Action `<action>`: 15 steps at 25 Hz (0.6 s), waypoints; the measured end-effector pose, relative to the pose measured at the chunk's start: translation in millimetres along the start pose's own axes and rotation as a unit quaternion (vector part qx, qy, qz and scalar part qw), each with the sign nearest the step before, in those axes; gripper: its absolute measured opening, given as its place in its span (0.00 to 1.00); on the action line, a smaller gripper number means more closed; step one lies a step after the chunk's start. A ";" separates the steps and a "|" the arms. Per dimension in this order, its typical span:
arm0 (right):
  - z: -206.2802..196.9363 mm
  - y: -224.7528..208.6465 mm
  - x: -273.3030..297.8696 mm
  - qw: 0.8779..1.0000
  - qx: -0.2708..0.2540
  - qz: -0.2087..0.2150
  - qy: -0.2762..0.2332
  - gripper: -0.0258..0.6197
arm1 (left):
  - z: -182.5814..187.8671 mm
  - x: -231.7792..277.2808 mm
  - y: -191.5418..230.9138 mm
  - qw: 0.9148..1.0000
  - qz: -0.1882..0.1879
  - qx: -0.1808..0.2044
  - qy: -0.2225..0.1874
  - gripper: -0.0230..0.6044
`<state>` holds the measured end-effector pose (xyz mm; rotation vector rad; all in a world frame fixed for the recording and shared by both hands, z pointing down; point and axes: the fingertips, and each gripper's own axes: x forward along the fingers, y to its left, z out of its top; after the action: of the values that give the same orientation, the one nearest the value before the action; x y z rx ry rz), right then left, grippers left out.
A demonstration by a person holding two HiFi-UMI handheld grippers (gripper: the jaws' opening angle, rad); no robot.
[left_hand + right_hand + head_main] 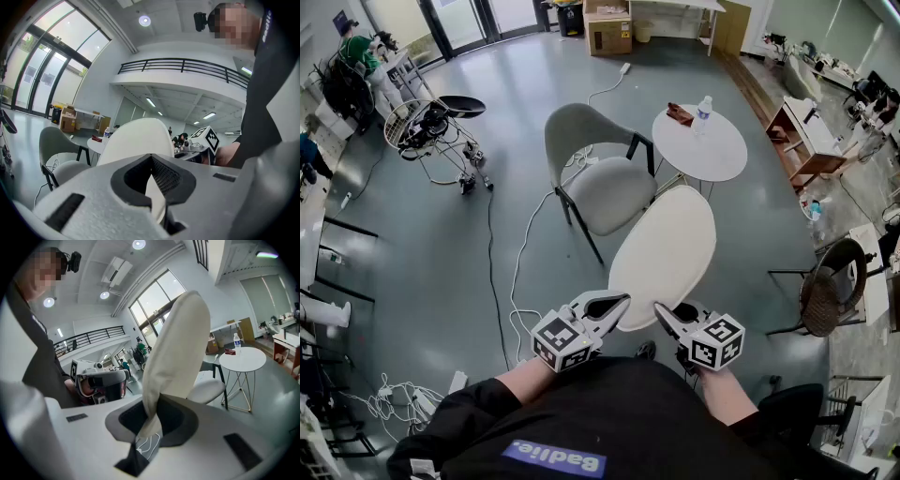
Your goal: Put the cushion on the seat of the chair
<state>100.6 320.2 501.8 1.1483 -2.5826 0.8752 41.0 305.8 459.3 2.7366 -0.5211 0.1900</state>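
A cream oval cushion [664, 255] hangs in the air between me and the grey chair [598, 178]. My left gripper [614, 305] is shut on the cushion's near left edge, and my right gripper [664, 319] is shut on its near right edge. In the left gripper view the cushion [138, 136] rises from the closed jaws, with the chair [58, 152] beyond at the left. In the right gripper view the cushion [176, 357] stands edge-on, pinched between the jaws, and the chair seat [206, 391] shows just behind it. The chair's seat [614, 192] is bare.
A round white table [705, 142] with a water bottle [702, 111] stands right of the chair. White cables [520, 272] trail over the grey floor. A wheeled stand [441, 127] is at the far left, a wicker chair [825, 291] at the right.
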 end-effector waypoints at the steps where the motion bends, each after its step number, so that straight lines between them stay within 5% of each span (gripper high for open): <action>1: -0.3 0.1 -0.4 1.000 0.001 0.001 0.000 0.14 | 0.6 -0.4 -0.4 1.000 0.003 0.001 0.001 0.06; 15: 0.8 -21.1 -5.3 1.000 0.012 0.022 0.006 0.14 | 0.4 22.2 -0.8 1.000 0.017 0.006 0.008 0.06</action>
<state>119.6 311.8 508.5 1.0919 -2.6044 0.9234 61.8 299.0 463.0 2.7369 -0.5648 0.2240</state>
